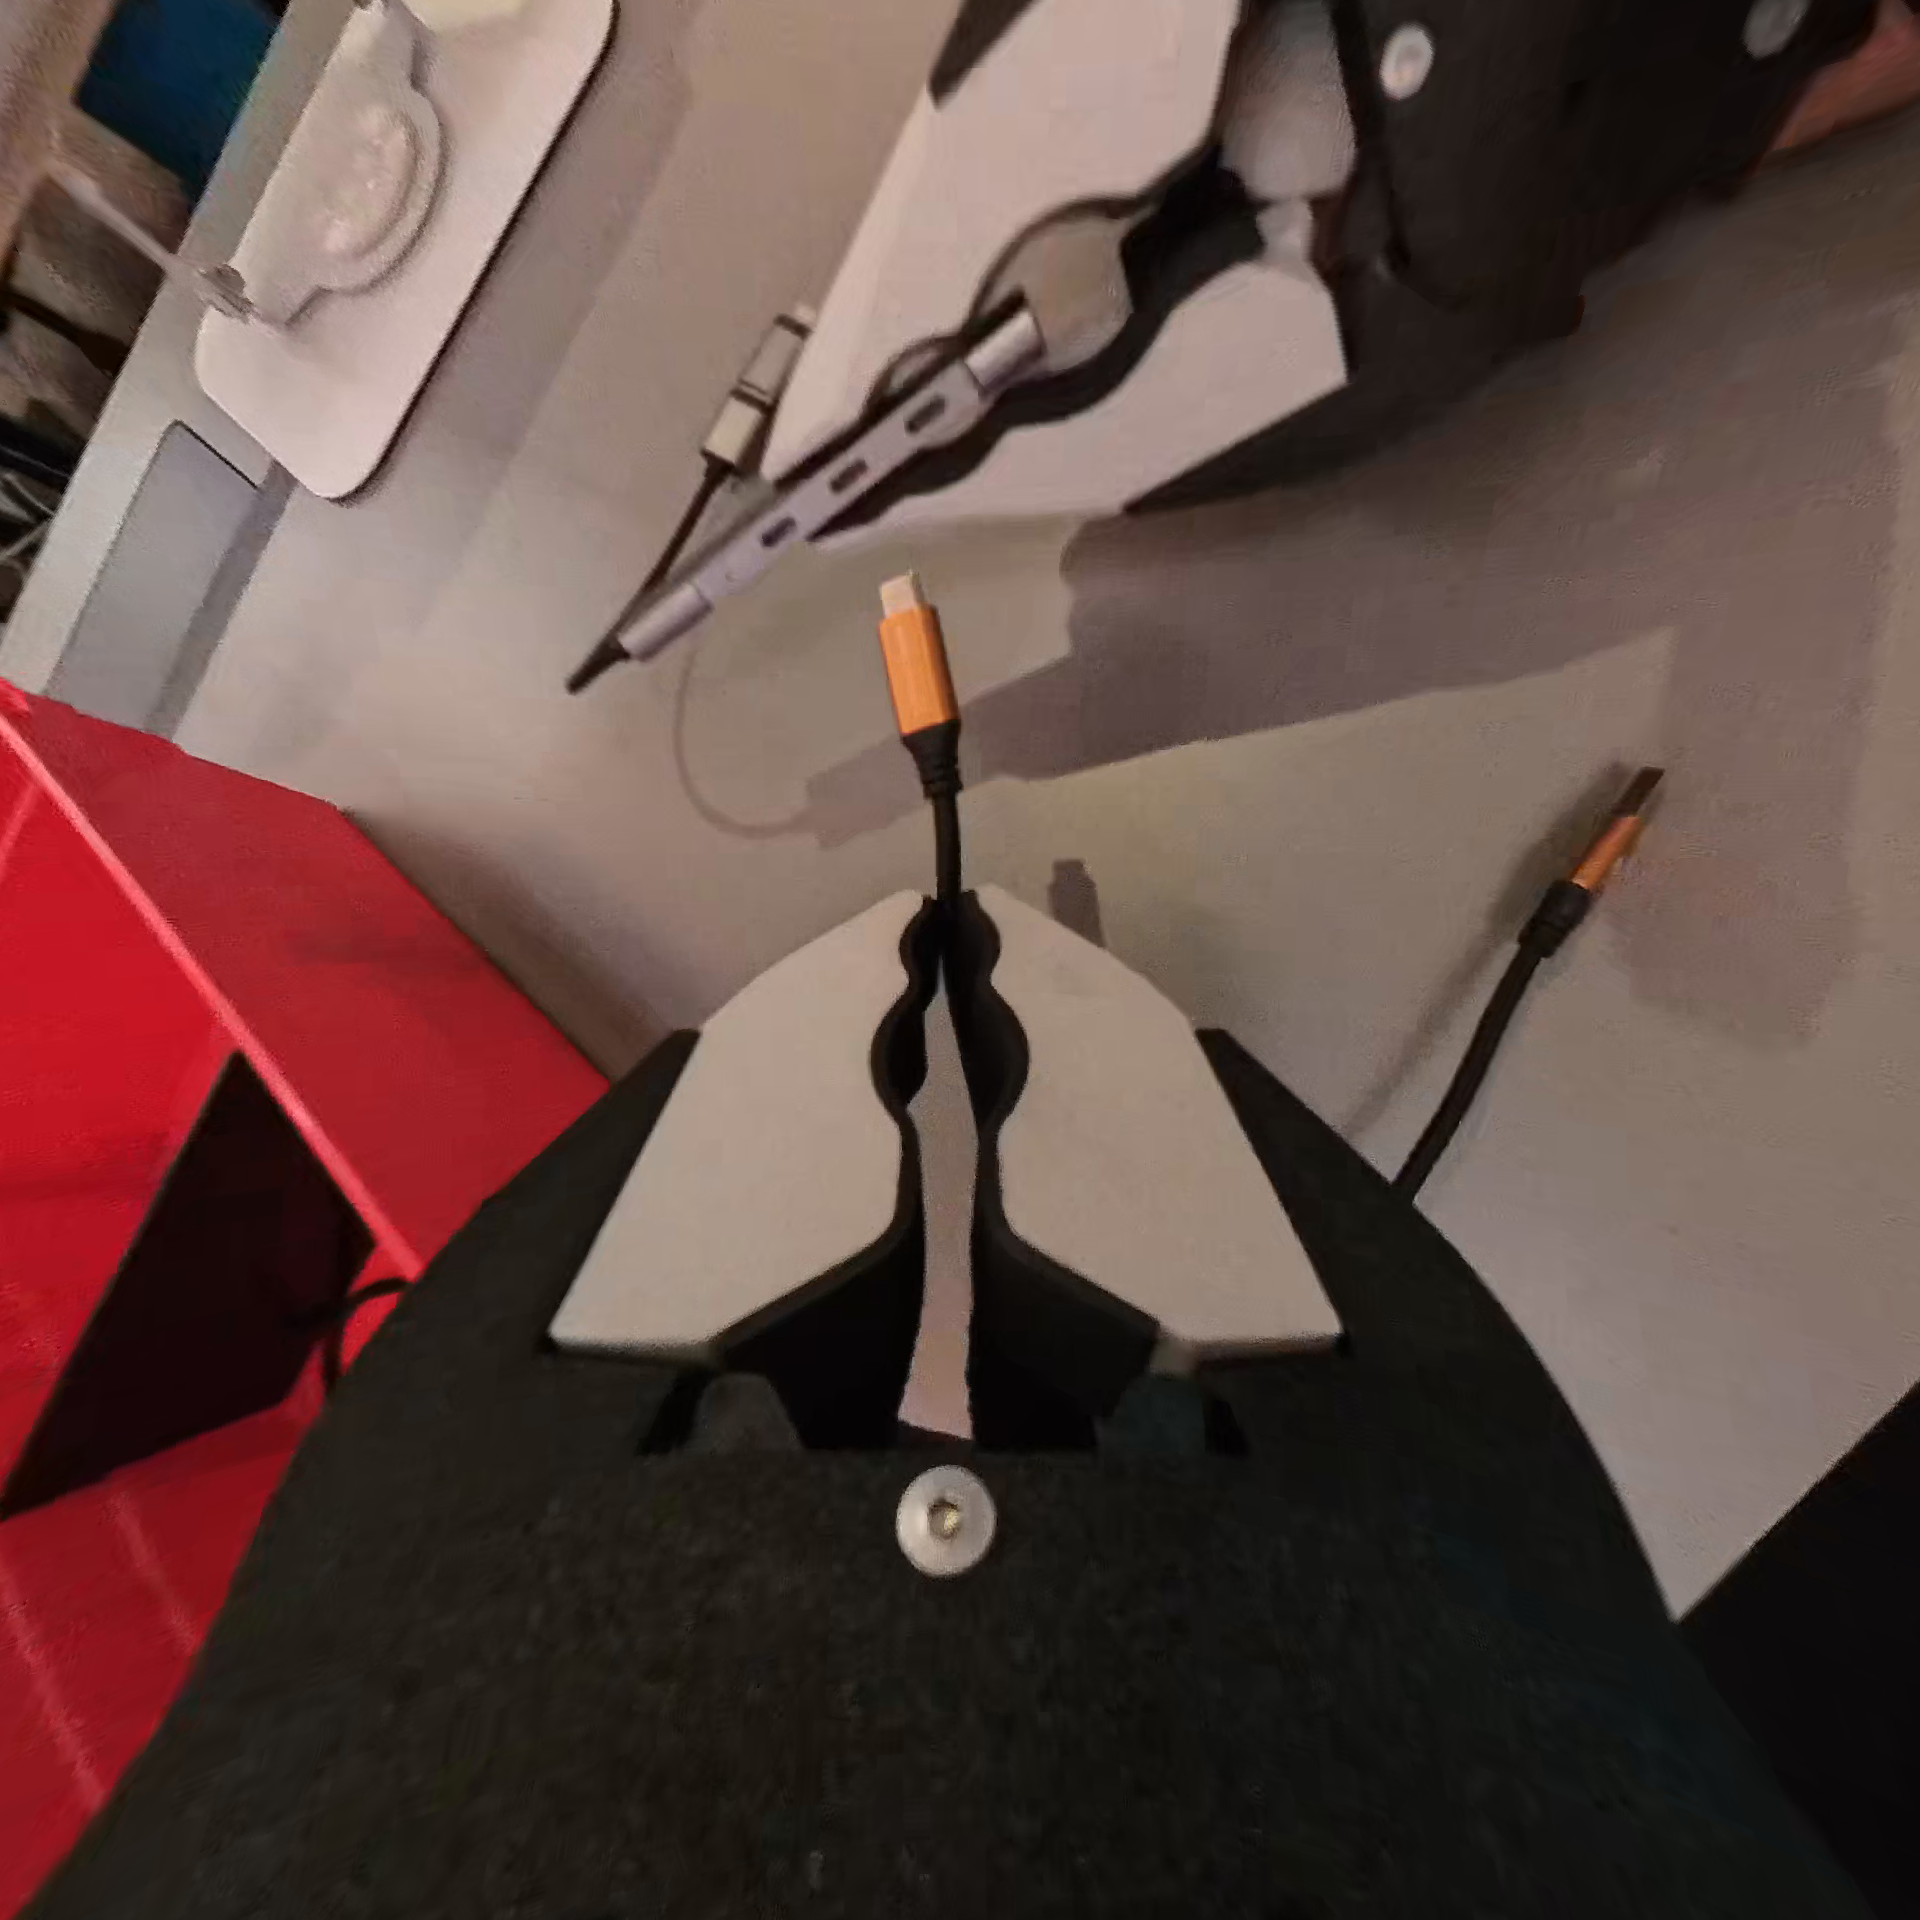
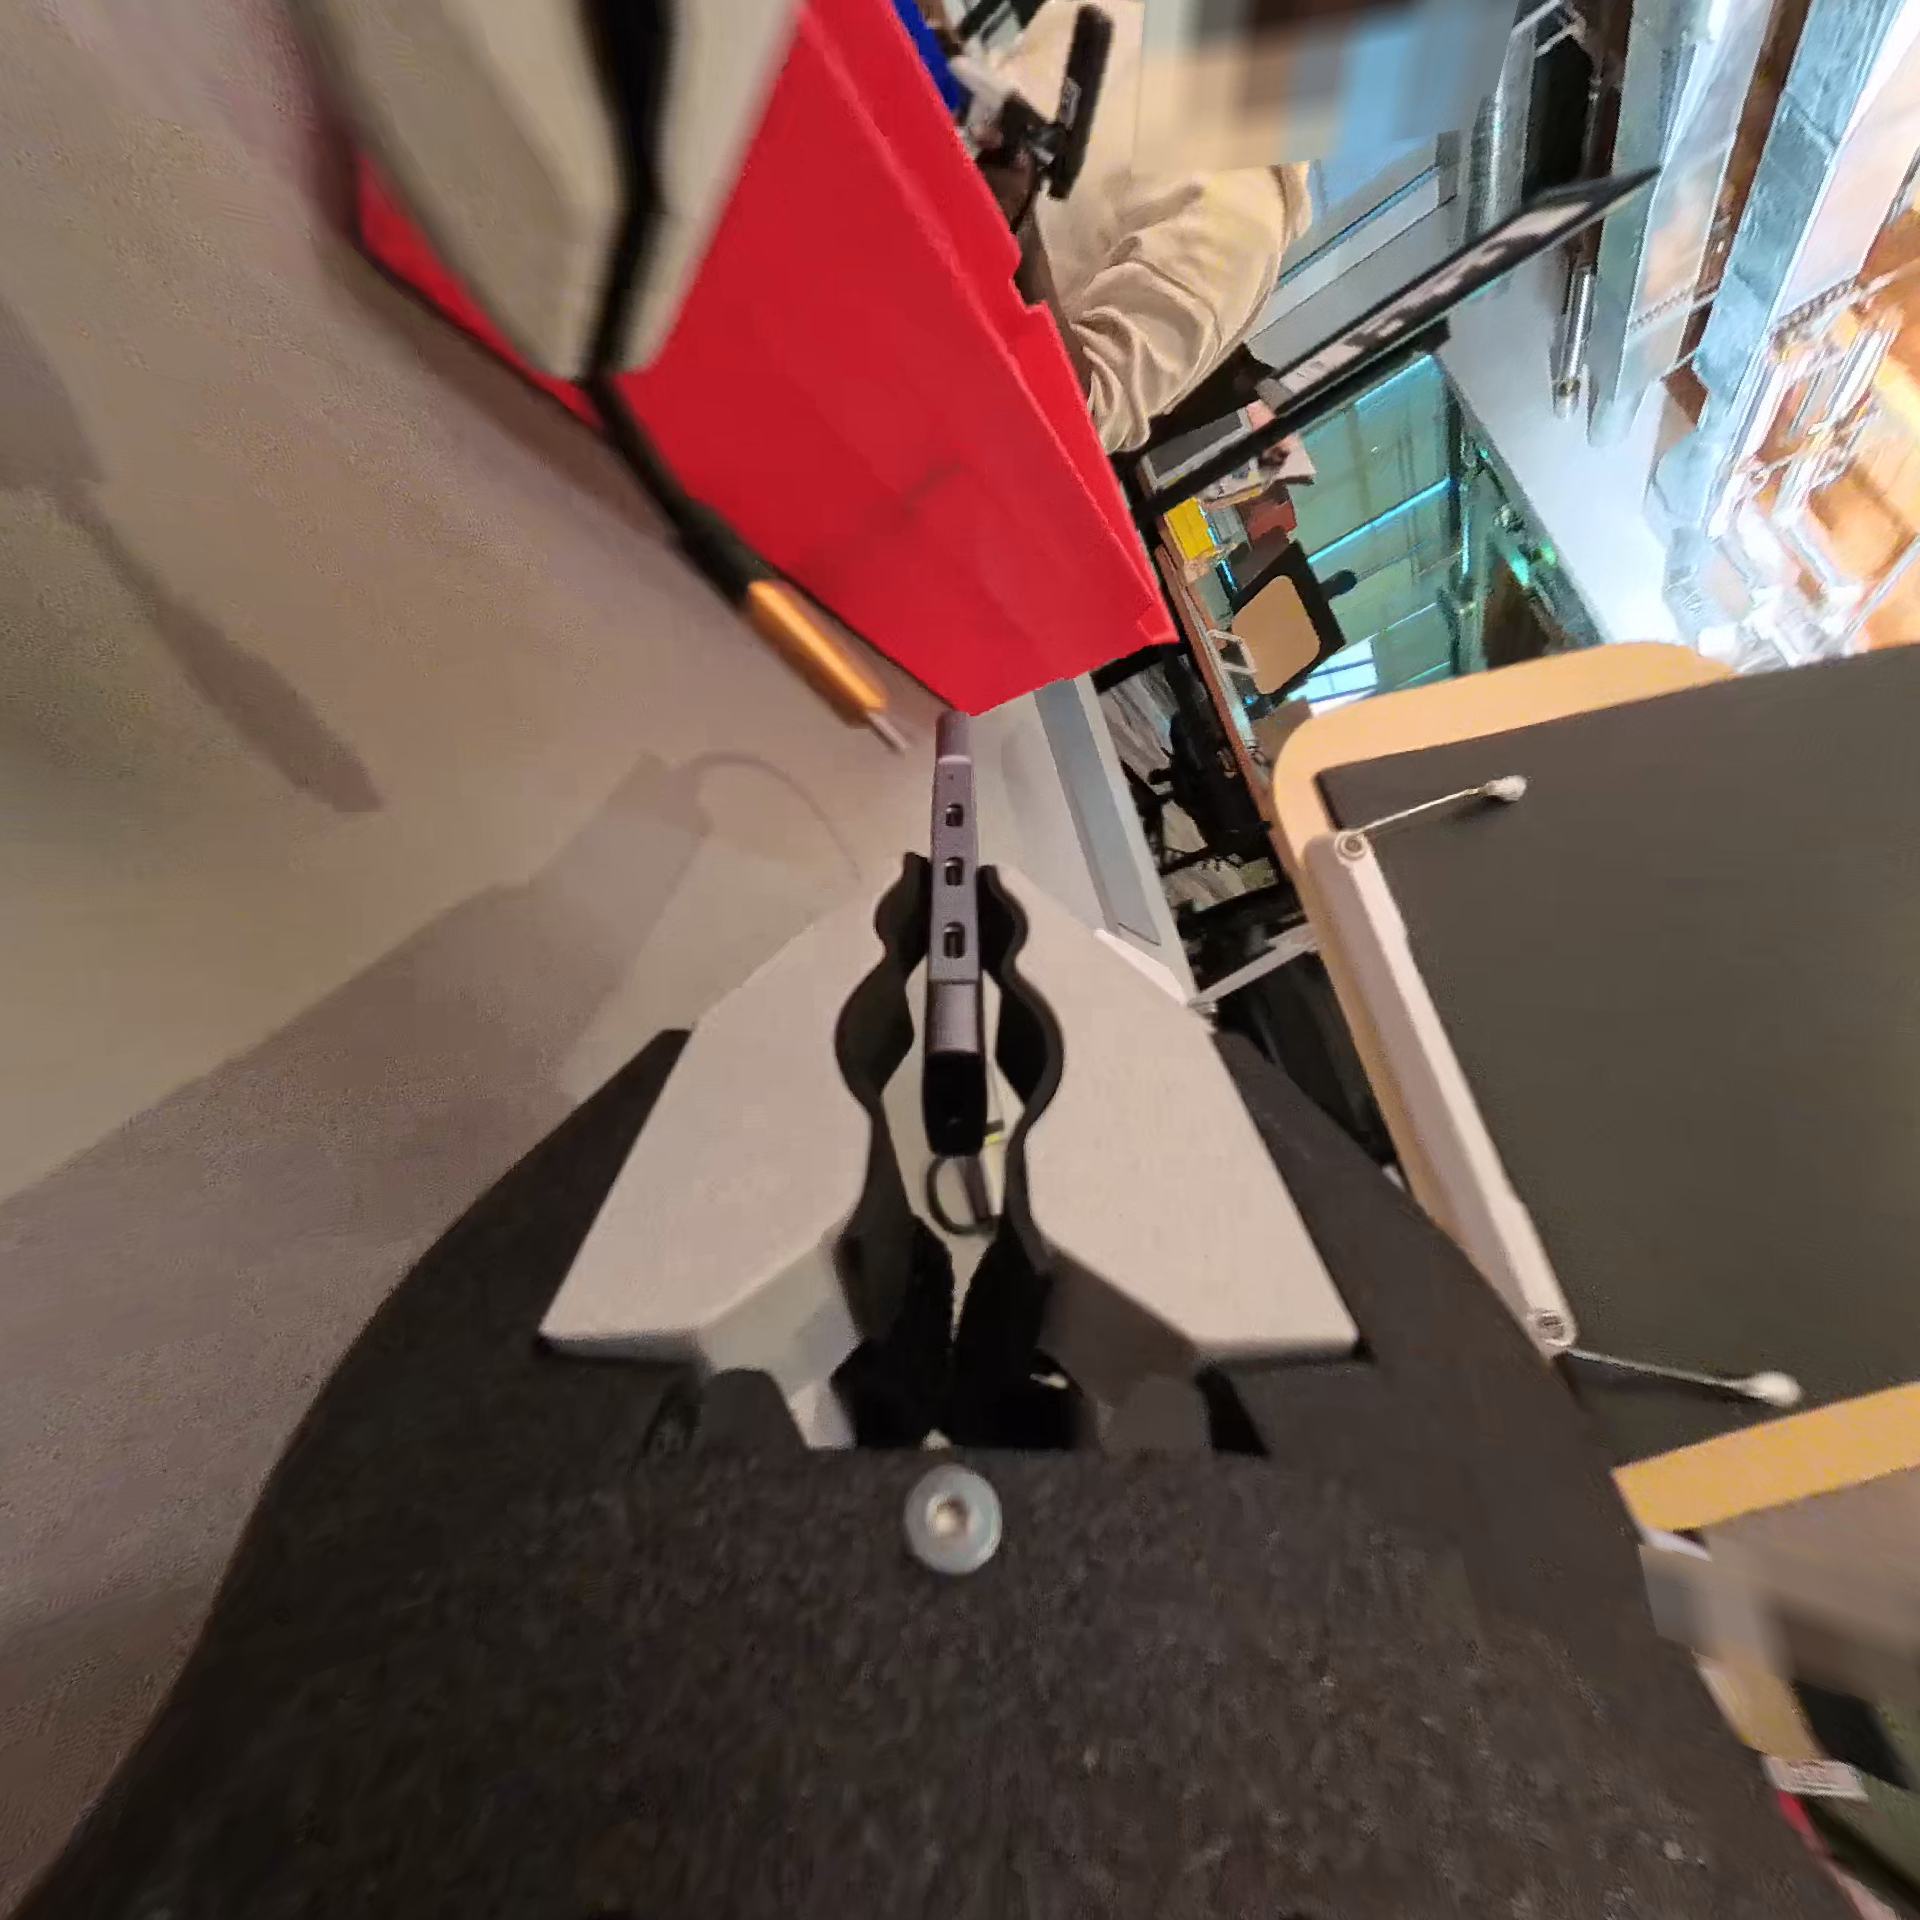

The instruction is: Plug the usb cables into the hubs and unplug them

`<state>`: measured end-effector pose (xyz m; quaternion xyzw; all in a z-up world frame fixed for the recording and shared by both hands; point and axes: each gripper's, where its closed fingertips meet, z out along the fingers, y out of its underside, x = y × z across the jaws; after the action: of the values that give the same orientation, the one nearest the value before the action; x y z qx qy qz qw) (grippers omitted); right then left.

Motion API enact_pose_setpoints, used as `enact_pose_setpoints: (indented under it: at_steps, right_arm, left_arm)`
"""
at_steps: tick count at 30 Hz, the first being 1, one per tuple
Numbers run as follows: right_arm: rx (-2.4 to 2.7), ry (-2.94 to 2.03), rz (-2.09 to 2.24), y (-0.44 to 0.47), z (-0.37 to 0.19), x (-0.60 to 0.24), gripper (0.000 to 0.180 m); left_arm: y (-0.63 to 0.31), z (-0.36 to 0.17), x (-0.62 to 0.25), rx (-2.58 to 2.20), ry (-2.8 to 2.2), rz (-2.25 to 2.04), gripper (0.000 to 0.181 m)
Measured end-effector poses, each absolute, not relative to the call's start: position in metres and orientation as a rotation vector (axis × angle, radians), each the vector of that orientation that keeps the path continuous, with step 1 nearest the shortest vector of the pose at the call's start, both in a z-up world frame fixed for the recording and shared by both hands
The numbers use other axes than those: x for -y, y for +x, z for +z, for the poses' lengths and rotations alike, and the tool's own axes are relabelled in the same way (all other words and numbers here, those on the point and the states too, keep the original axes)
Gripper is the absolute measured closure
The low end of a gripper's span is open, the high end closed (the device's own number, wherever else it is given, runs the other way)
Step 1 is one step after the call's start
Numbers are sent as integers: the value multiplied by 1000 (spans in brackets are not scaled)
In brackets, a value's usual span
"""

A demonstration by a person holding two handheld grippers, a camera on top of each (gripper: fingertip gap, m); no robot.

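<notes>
The left gripper [image 1: 940, 920] has its jaws closed on the black cable just behind the orange plug [image 1: 914, 665], so the plug projects toward 12 o'clock, aimed near the ports. The right gripper [image 2: 951, 935], jaws clamped on the grey hub [image 2: 954, 935], holds it edge-up, steady for insertion; plug tip and hub are near, not touching.

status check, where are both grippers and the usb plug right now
Left gripper shut on orange-plug cable. Right gripper shut on grey hub. Plug just short of ports, unplugged. Gap clear.

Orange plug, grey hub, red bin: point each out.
orange plug [image 1: 914, 675], left wrist view, on its orange shell.
grey hub [image 2: 952, 935], right wrist view, on its ported side.
red bin [image 1: 208, 935], left wrist view, on its wall.
</notes>
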<state>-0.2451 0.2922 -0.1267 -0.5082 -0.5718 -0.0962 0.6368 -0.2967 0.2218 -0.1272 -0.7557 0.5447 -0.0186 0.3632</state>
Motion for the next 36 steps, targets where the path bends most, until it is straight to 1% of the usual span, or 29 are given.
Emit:
enact_pose_setpoints:
  at_steps: [6, 14, 36]
  right_arm:
    - [1413, -1124, -409, -248, -141, -291, 171]
    - [1477, -1074, -489, -253, -147, -289, 171]
    - [1521, -1066, -495, -259, -156, -287, 171]
  left_arm:
    - [-288, -132, -230, -1454, -2003, -4, 178]
    - [-297, -143, -231, -1478, -2048, 8, 178]
    - [-298, -158, -231, -1515, -2081, -16, 178]
